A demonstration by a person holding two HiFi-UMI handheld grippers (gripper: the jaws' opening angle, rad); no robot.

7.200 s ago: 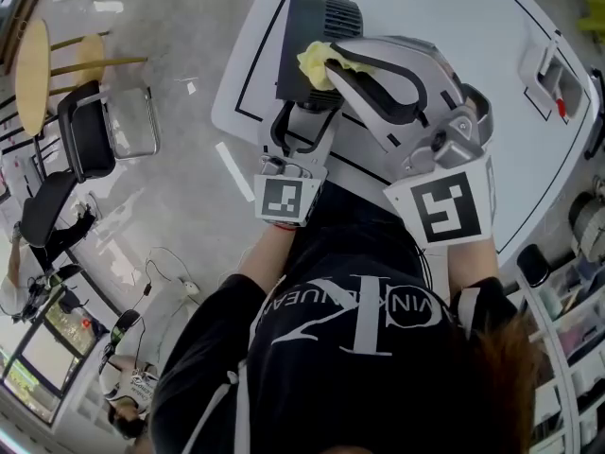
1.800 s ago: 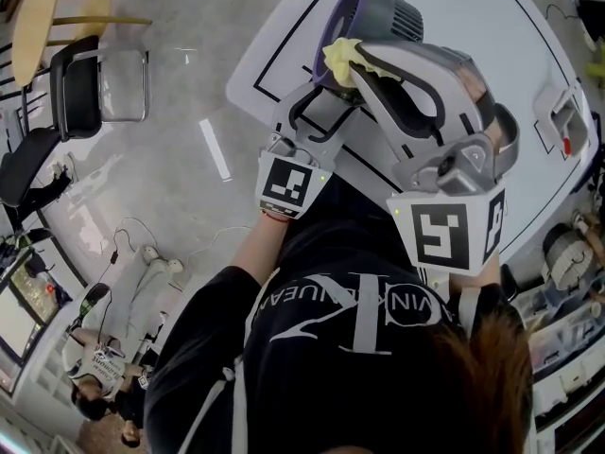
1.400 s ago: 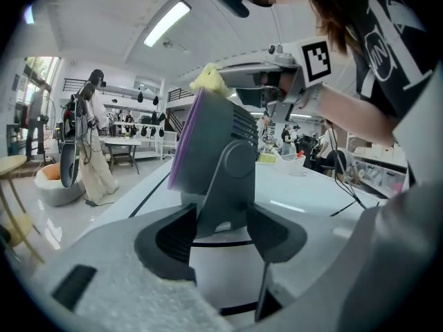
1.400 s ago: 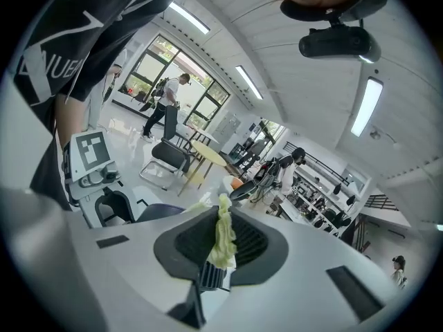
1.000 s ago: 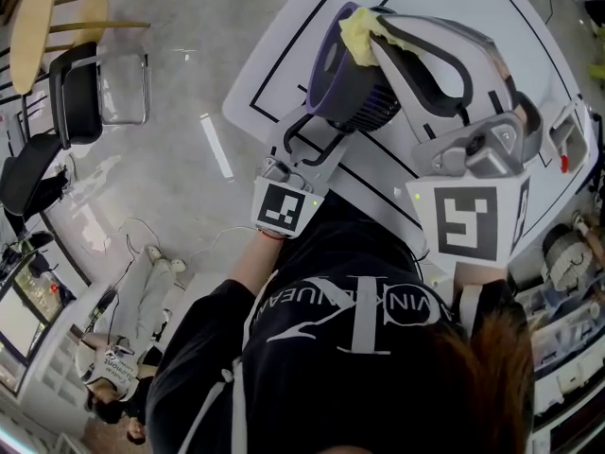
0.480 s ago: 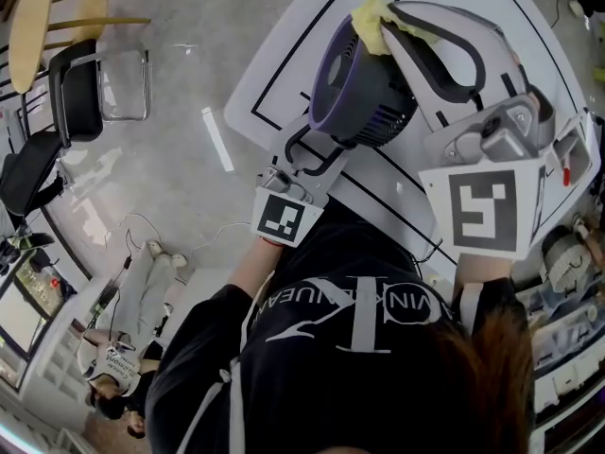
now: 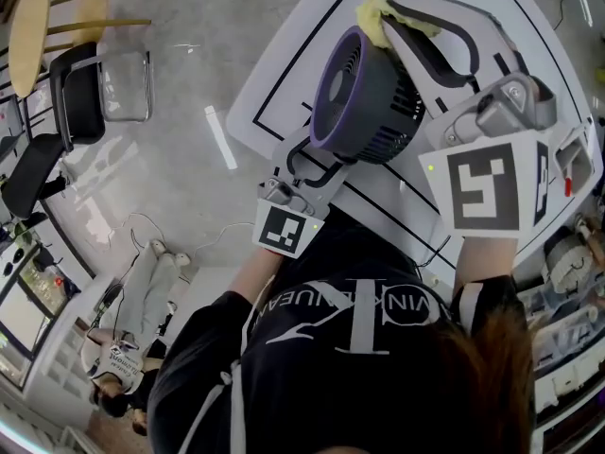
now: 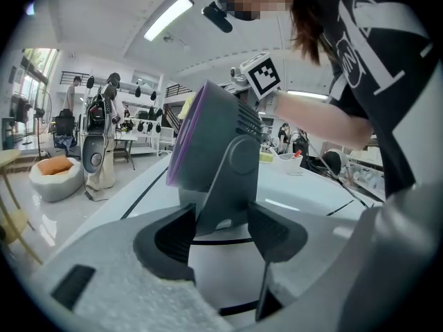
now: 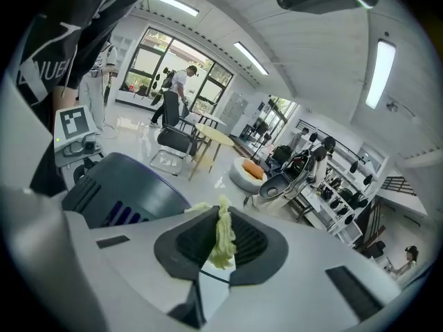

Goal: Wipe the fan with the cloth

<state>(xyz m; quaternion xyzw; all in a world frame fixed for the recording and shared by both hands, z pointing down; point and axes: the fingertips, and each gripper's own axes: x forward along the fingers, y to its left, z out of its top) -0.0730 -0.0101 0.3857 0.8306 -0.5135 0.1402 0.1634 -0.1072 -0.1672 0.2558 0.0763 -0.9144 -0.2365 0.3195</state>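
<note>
The person wears a black short-sleeved T-shirt [image 7: 331, 348] printed with large white lettering. The left tool [image 7: 310, 155] and the right tool [image 7: 386, 12] are light grey moulded shells with black ribbed pads. Each bears a white cube with a black square marker.

We are in an open lab hall: a white table [image 8: 304, 185] taped with black lines [image 8: 147, 189], equipment racks [image 9: 332, 185], an office chair [image 7: 80, 97], strip lights [image 9: 381, 71].

Matt grey plastic fan [image 7: 367, 102], soft yellow cloth [image 7: 371, 12], glossy smooth white table [image 7: 307, 22].
</note>
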